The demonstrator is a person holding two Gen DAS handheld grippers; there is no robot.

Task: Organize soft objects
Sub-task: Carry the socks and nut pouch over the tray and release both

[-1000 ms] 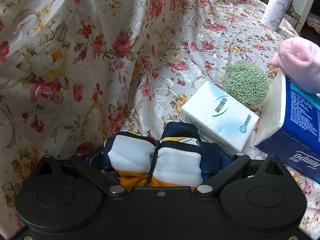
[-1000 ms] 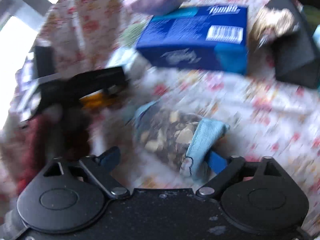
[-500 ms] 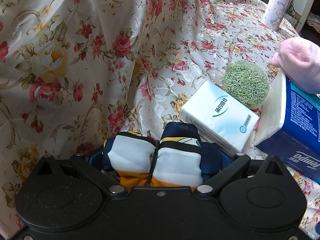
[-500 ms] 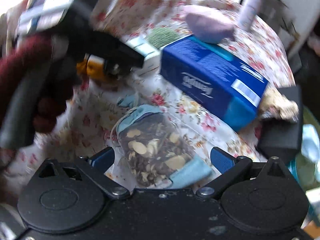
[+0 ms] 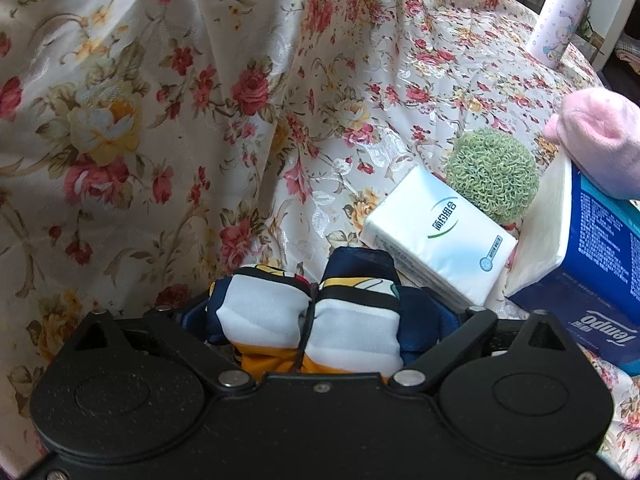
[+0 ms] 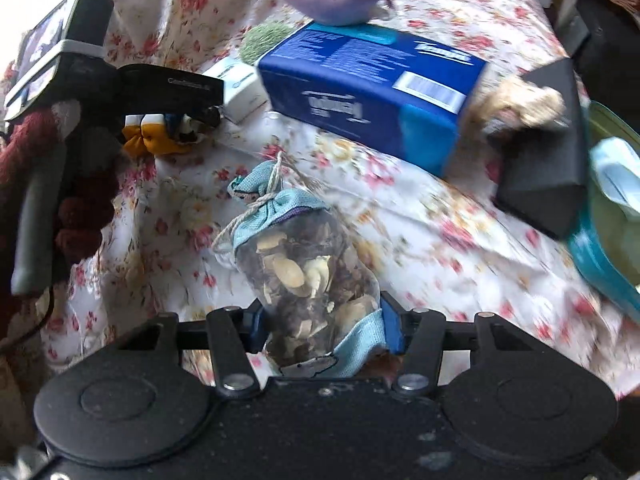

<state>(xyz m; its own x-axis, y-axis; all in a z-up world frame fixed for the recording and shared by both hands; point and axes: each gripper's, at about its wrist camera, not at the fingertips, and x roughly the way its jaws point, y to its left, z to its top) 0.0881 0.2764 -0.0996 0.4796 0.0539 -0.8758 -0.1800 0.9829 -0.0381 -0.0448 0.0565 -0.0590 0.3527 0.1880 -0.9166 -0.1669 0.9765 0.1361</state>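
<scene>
My left gripper [image 5: 316, 312] is shut on a folded scarf [image 5: 312, 316] in navy, white and yellow, held next to a white tissue pack [image 5: 436, 236]. The scarf also shows in the right wrist view [image 6: 156, 136], in the left gripper [image 6: 188, 108]. My right gripper [image 6: 324, 324] is shut on a mesh sachet [image 6: 304, 276] of dried pieces, tied with string and edged in light blue cloth. A green fuzzy ball [image 5: 492, 174] sits behind the tissue pack. A pink plush [image 5: 600, 136] lies on a blue Tempo tissue box [image 5: 592, 272].
A floral cloth [image 5: 200, 100] covers the table and rises up at the left. A lilac bottle [image 5: 560, 12] stands at the far right. In the right wrist view a black box [image 6: 548, 152] with a beige fluffy thing [image 6: 520, 108] and a teal bowl [image 6: 604, 248] are at the right.
My right gripper has closed on the sachet, which was between open jaws before, and its view has swung. My left gripper and the scarf have not moved.
</scene>
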